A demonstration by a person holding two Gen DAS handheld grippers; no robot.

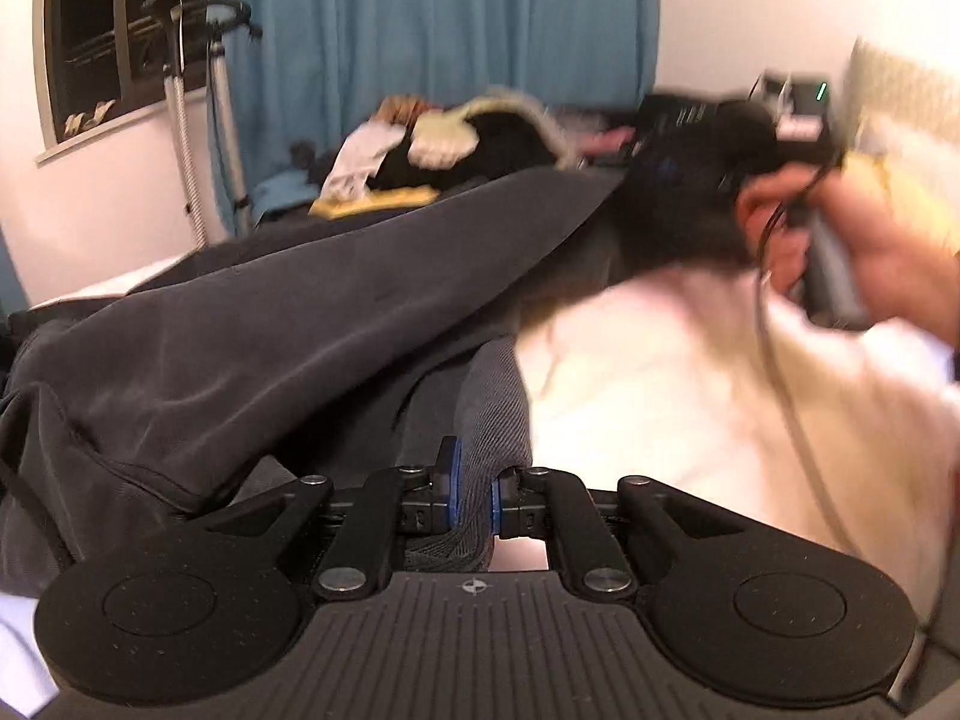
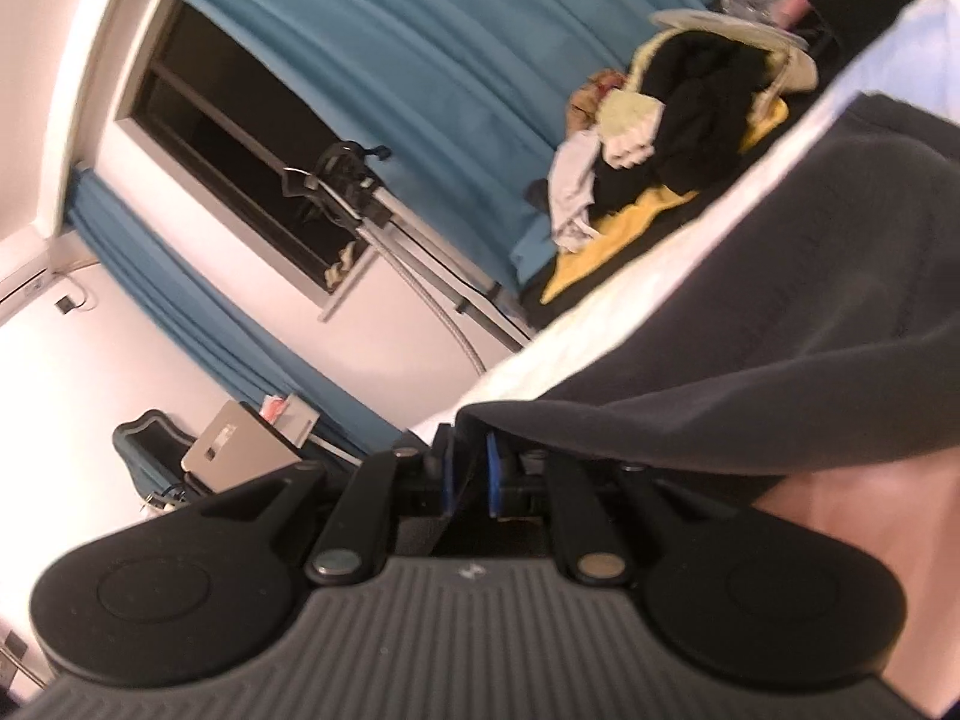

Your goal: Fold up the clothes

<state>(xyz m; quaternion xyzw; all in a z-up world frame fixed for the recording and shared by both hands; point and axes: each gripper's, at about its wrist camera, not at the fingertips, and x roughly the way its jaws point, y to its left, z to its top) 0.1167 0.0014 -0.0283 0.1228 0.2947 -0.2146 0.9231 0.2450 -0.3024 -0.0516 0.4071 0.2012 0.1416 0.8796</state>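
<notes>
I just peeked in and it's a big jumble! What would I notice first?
First, the dark grey garment stretched across the middle over the white bed, pinched by the left gripper at the bottom and the right gripper at its other edge. Behind it, a clothes pile sits before the blue curtain.

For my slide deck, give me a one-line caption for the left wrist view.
Left gripper pinches a dark grey garment while the right gripper lifts its far edge.

Charcoal garment (image 1: 252, 324) (plain), teal curtain (image 1: 432, 18)
</notes>
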